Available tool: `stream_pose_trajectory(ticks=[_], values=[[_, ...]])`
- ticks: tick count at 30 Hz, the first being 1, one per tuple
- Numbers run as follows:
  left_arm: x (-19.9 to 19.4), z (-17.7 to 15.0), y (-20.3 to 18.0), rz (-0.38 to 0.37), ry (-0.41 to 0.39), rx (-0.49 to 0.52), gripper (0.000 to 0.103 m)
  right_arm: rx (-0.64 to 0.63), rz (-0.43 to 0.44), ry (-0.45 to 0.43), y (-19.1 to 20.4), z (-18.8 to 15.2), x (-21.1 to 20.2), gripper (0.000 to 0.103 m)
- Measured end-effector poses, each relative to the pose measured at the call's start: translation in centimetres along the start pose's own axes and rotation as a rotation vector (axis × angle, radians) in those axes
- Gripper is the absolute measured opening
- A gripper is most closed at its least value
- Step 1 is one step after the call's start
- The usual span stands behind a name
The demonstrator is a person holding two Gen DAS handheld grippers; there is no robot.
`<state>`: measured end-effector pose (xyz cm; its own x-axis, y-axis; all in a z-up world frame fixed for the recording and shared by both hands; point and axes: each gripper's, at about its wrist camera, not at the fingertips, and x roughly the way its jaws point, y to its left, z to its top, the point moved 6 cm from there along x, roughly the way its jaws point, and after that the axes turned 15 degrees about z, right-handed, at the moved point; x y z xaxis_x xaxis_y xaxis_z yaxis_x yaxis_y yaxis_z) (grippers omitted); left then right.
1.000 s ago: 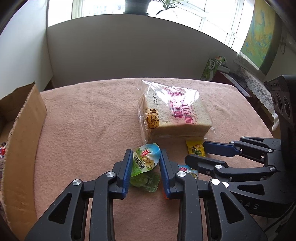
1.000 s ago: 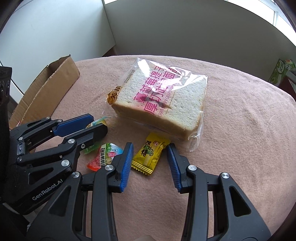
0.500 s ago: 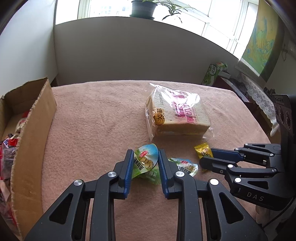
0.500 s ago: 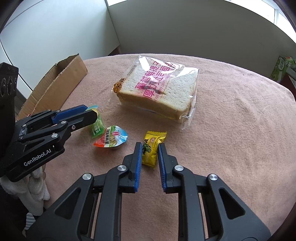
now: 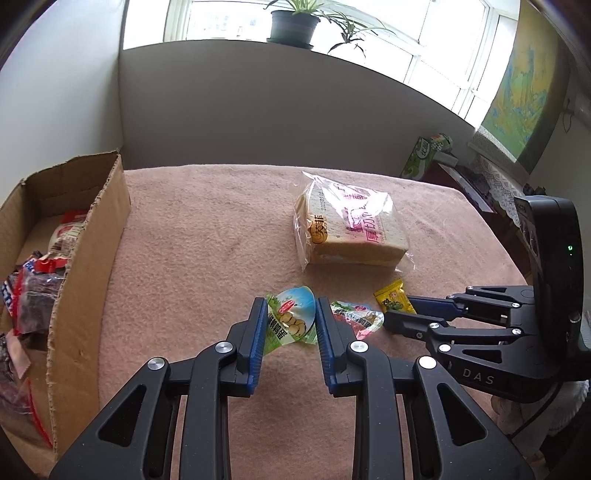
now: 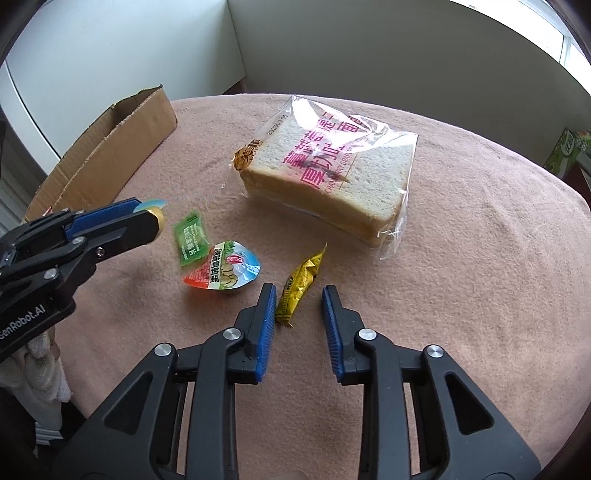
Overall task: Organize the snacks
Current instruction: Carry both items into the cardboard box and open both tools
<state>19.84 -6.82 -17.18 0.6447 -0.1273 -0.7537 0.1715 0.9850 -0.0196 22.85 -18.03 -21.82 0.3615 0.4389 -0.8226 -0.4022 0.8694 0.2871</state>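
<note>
Surface [image 5: 207,236]: covered edge to edge with a pink-brown fleece cloth.

Cardboard box [image 5: 92,236]: open, at the surface's left edge, with wrapped snacks inside.

Bagged sliced bread [image 6: 332,173]: lies flat near the middle.

Left tool [image 5: 291,306]: closed narrow on a foil-lidded cup [image 5: 291,319], pads pressing both sides.

Second lidded cup [image 6: 221,271] and green packet [image 6: 190,236]: on the cloth, just beside each other.

Right tool [image 6: 299,292]: jaws have just been opening. The yellow packet [image 6: 299,284] stands between them against the left pad, with a gap to the right pad.

Room: white half-height wall behind the surface, windows above it, potted plants [image 5: 295,22] on the sill. A hanging picture [image 5: 521,92] is on the right wall, with a green carton [image 5: 424,155] on furniture below it.
</note>
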Motion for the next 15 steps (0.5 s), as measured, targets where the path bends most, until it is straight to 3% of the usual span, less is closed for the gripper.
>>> stream_pose_trajectory(ticks=[2,5,15], values=[[-0.3,0.0,0.2,-0.003,-0.004,-0.009,0.024,-0.012,-0.002,0.001,0.2,-0.1,0.0,0.014],[-0.8,0.0,0.7,-0.003,-0.012,-0.017,0.024,0.003,0.023,-0.009,0.2,-0.1,-0.3,0.010],[-3.7,0.1,1.7,-0.007,-0.070,-0.046,0.024,-0.040,0.016,-0.082,2.2,-0.1,-4.2,0.008]])
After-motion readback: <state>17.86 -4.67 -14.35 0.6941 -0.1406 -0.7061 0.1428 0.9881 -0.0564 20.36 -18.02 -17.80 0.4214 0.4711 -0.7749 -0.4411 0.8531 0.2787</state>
